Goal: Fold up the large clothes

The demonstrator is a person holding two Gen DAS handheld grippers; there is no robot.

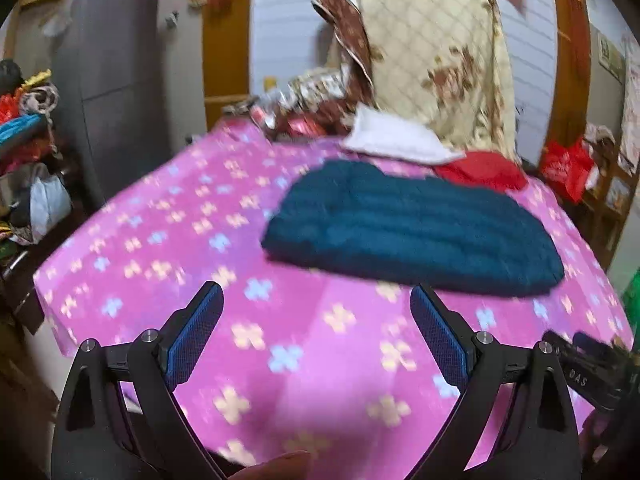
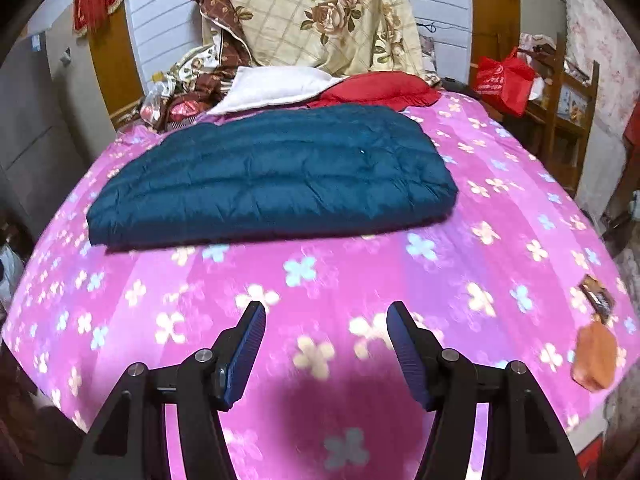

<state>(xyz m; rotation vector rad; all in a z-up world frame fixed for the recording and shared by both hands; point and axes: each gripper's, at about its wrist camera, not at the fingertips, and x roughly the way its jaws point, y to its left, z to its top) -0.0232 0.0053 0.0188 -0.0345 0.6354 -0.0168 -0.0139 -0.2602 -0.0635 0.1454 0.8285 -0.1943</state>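
Teal puffy jacket [image 2: 272,176] is sitting folded into a flat slab on the pink flowered bedspread [image 2: 460,280], toward the far side, just in front of the white pillow [image 2: 276,88] and the red cushion [image 2: 380,88]. From both my cameras it looks like a tidy rectangle already, quilted channels running lengthwise, edges mostly lined up.

Both my tools are empty. My left gripper [image 1: 316,320] is spread wide over bare bedspread, nothing between the pads. My right gripper [image 2: 326,336] is parted too, a bit narrower, also over bare fabric, and well short of the jacket's near edge.

So I reckon the fold is basically done, or there's one more halving left. If I go for another fold, I'd come in low and pinch the near edge at both corners, grabbing all the layers at once, since down stuff is slippery and the top layer slides off on its own. Lift both corners evenly, carry them across, then press the air out so it doesn't spring open.

Left view is blurry, so I can't judge its far corner well.
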